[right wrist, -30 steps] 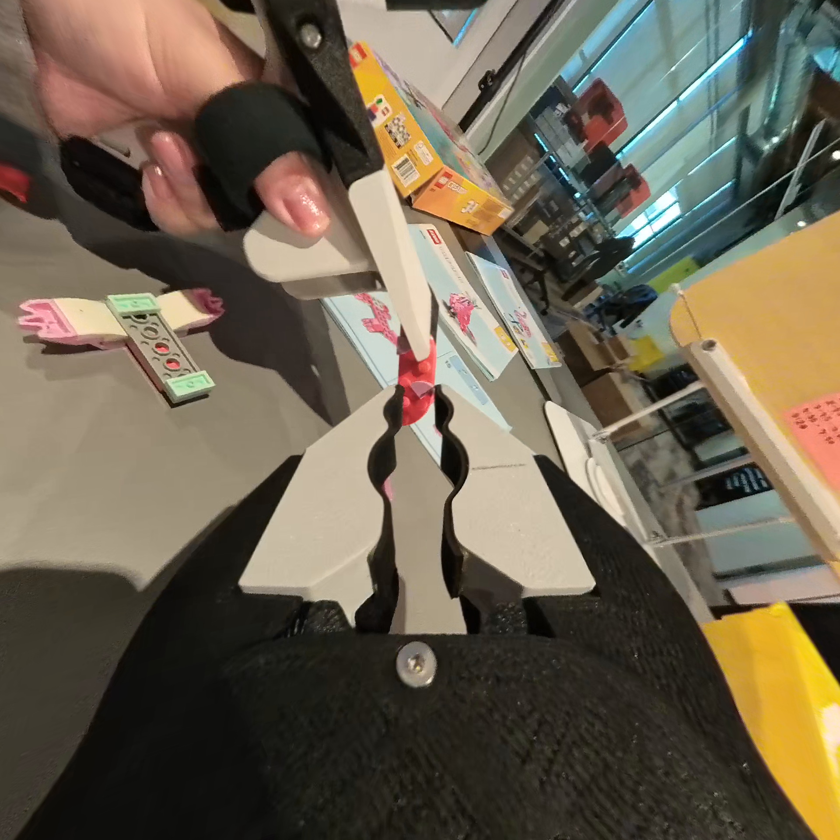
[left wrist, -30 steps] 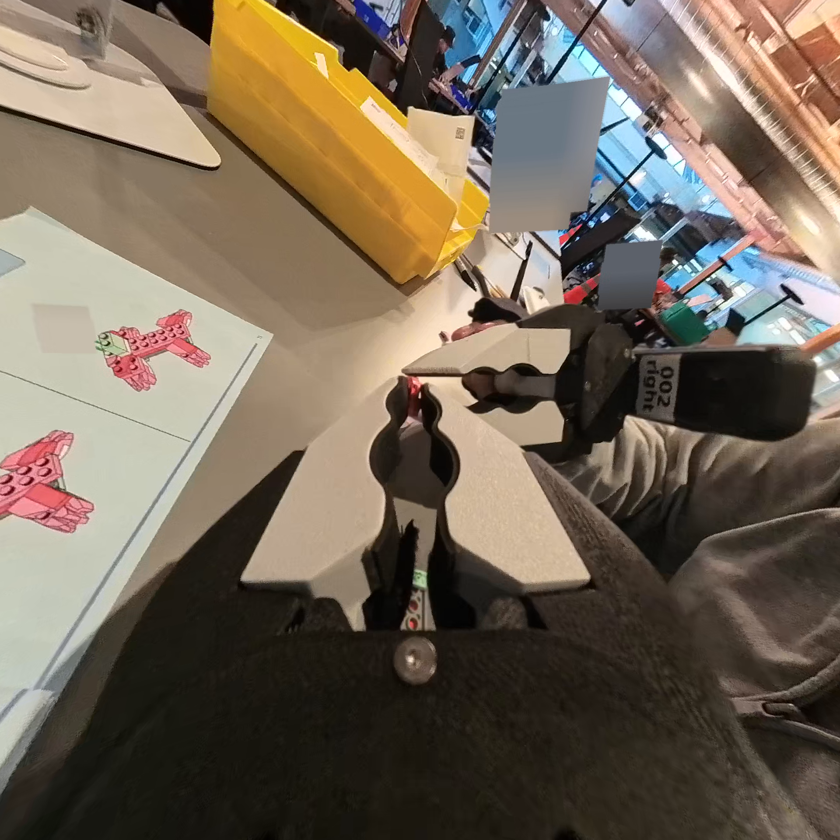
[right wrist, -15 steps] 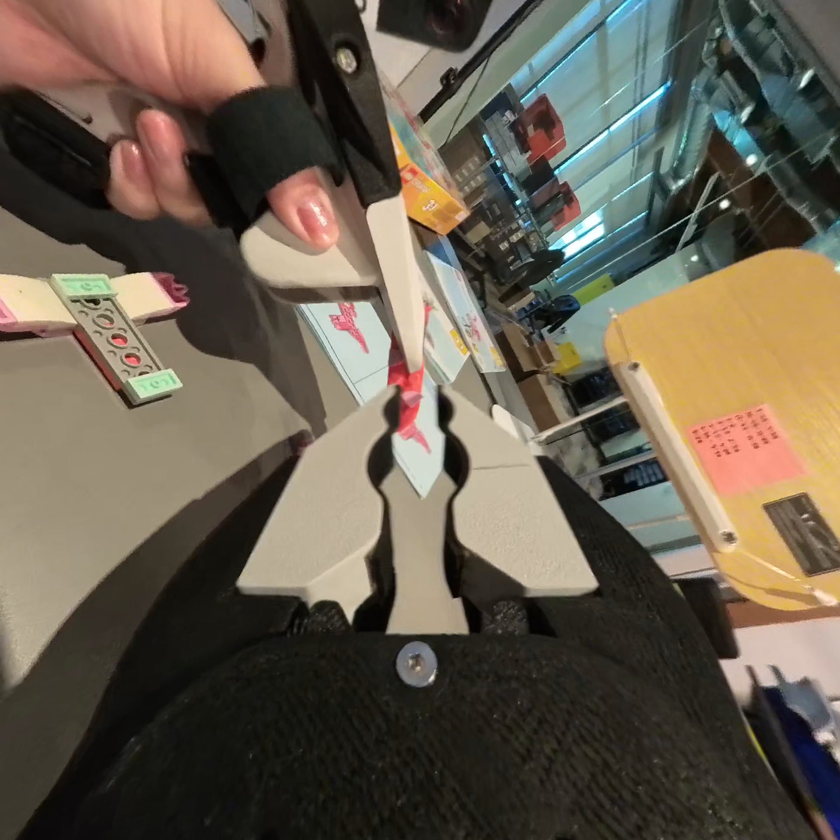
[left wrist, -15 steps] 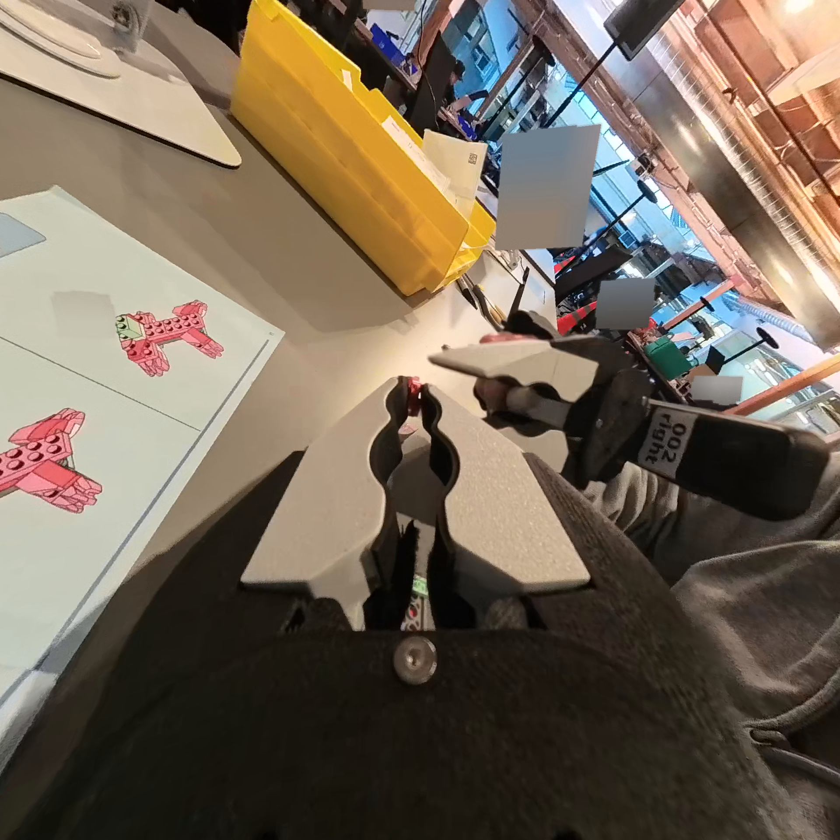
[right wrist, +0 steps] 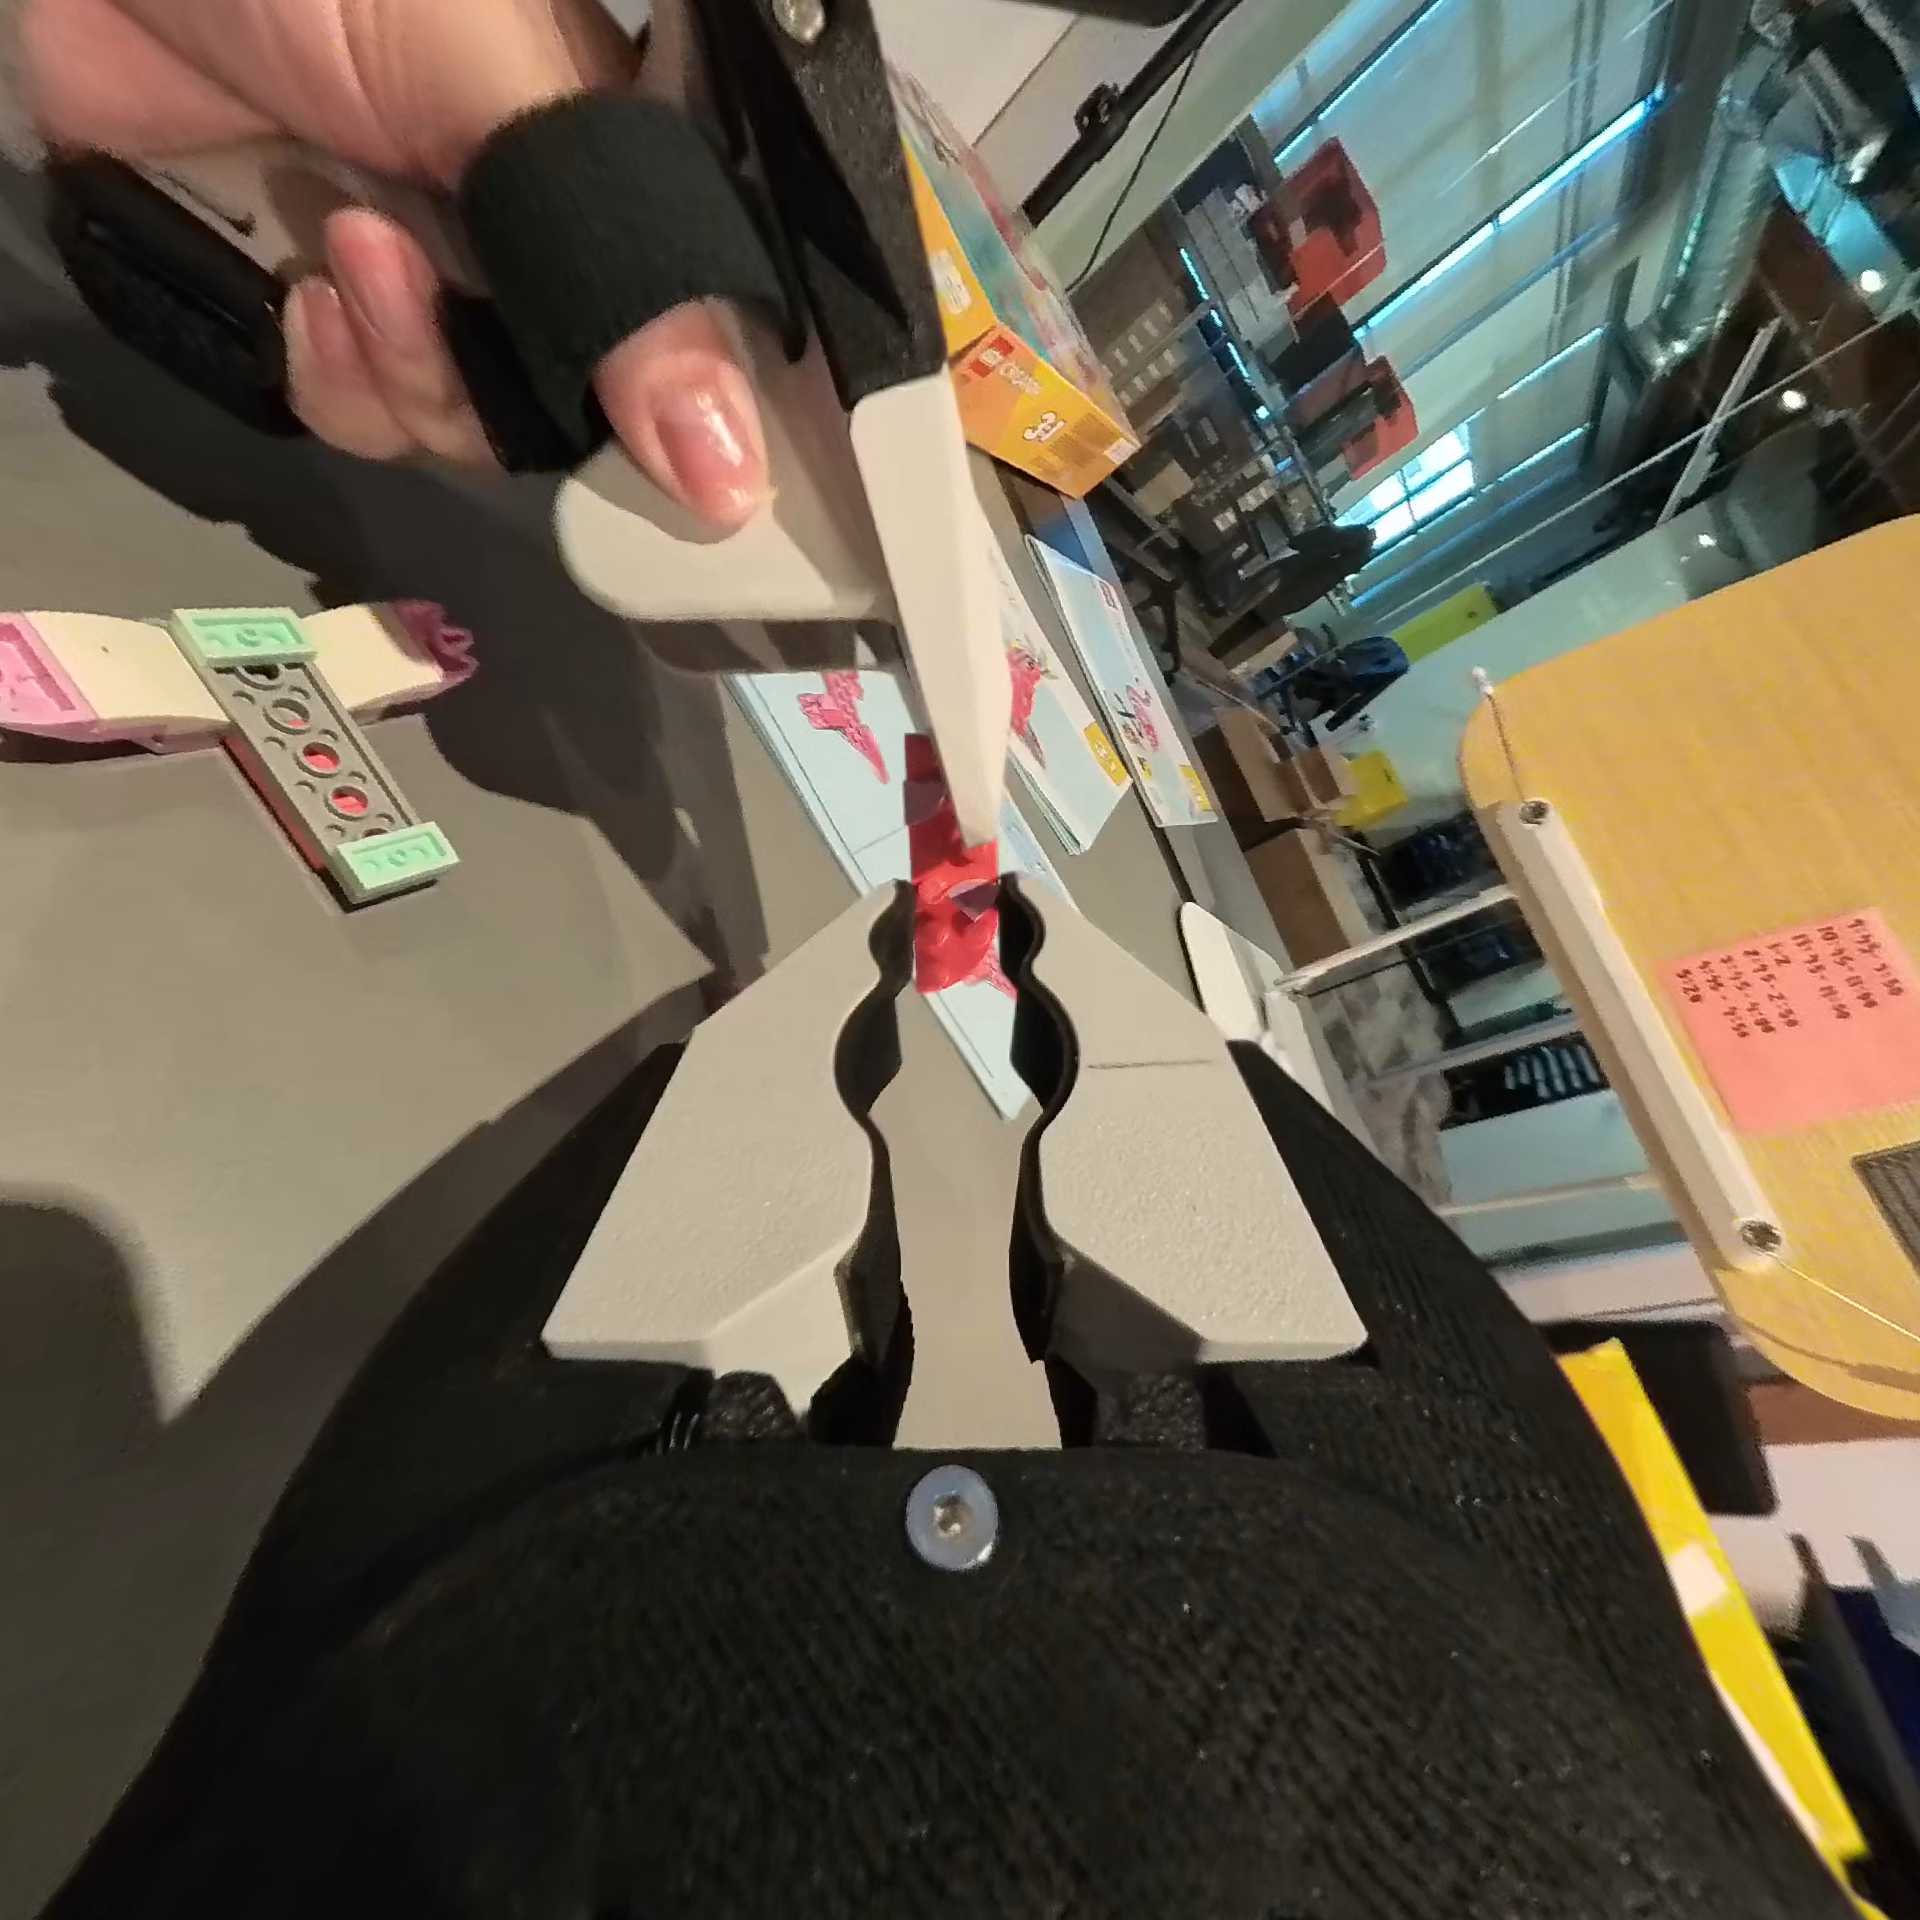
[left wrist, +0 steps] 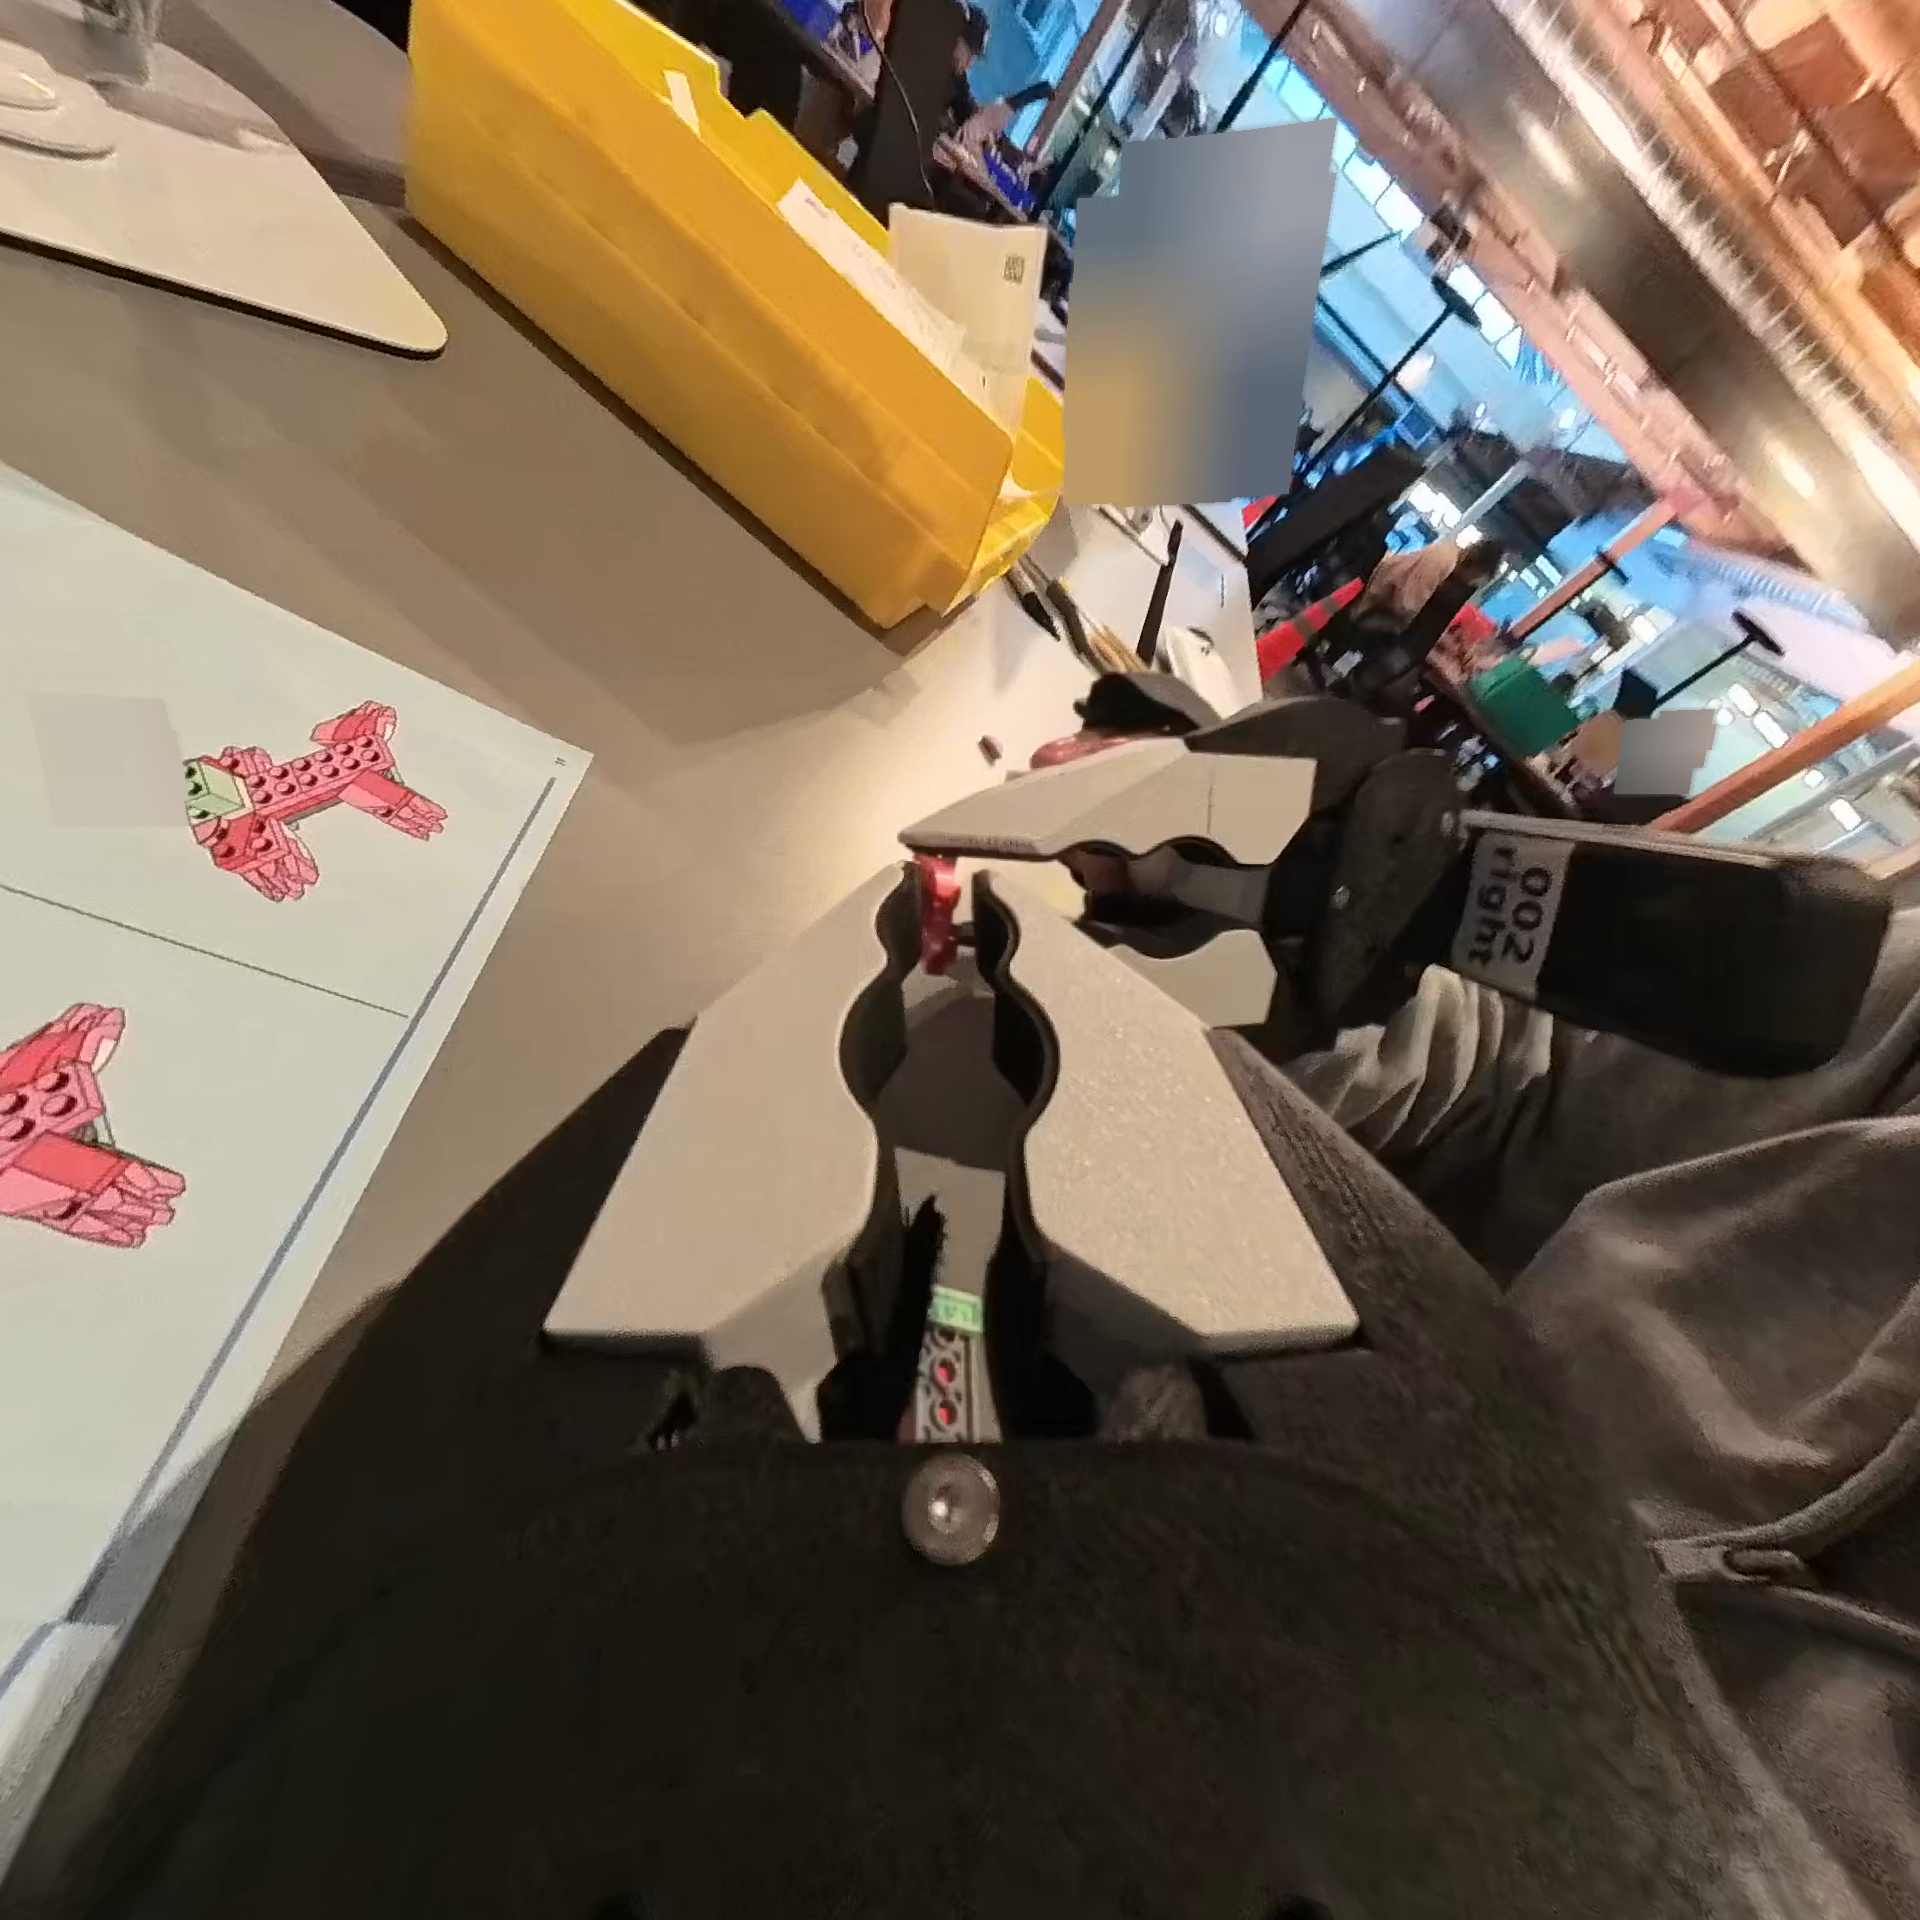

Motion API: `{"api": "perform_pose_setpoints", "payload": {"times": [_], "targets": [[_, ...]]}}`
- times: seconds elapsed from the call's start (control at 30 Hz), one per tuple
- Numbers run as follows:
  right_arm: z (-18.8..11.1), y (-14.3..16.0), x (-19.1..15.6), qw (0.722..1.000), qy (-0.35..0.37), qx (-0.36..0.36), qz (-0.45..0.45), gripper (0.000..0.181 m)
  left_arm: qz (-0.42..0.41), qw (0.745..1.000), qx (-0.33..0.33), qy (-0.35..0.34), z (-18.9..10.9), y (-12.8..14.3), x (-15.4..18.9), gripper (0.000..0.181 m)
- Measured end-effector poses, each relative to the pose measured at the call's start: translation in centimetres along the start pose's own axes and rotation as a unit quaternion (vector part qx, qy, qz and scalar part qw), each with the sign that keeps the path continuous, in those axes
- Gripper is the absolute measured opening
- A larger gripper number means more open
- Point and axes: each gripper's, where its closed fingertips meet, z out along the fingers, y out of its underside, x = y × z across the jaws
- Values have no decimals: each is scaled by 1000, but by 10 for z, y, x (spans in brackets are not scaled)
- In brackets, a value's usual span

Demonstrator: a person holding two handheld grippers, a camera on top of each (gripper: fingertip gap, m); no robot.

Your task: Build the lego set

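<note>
On the table [right wrist: 260,1039] at left lies the pink-and-grey lego assembly [right wrist: 239,707]. The left gripper [left wrist: 940,894] and right gripper [right wrist: 951,904] meet in mid-air, fingers of both clamped on the red lego piece [right wrist: 951,935]. This looks like a hand-over or joining step; next, one gripper must let go cleanly.

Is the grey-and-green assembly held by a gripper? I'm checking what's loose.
No, the grey-and-green assembly lies on the table, with no gripper touching it.

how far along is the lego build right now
Done: a grey holed plate with mint tiles and pink-white wings lies assembled on the grey table. In hand: both the left gripper and right gripper pinch a small red lego piece. Left: joining it on.
</note>
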Motion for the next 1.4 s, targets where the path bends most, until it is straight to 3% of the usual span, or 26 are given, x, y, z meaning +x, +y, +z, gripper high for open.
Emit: {"api": "perform_pose_setpoints", "payload": {"times": [0.17,0.4,0.67,0.8,0.93,1.03,1.23,1.4], "targets": [[2,0,-4,1000,-13,-3,2,14,6,1000,-22,-12,2,5,-5,5],[17,2,5,982,76,-58,-165,14,-122,992,31,30,-3,-5,-17,5],[24,1,8,957,125,-71,-253,14,-149,987,59,28,-6,-10,-24,5],[24,2,7,963,115,-61,-234,14,-127,990,53,8,-5,-8,-25,5],[22,-1,3,991,68,-23,-117,14,-107,993,49,6,-7,-8,-24,5],[23,3,3,998,39,-25,-43,30,-90,995,44,-5,-8,-7,-26,4],[21,4,3,999,31,-20,-36,20,-76,996,39,-18,-8,-6,-27,4],[23,16,7,999,3,-45,17,27,-49,996,30,-71,-15,-6,-40,4]]}}
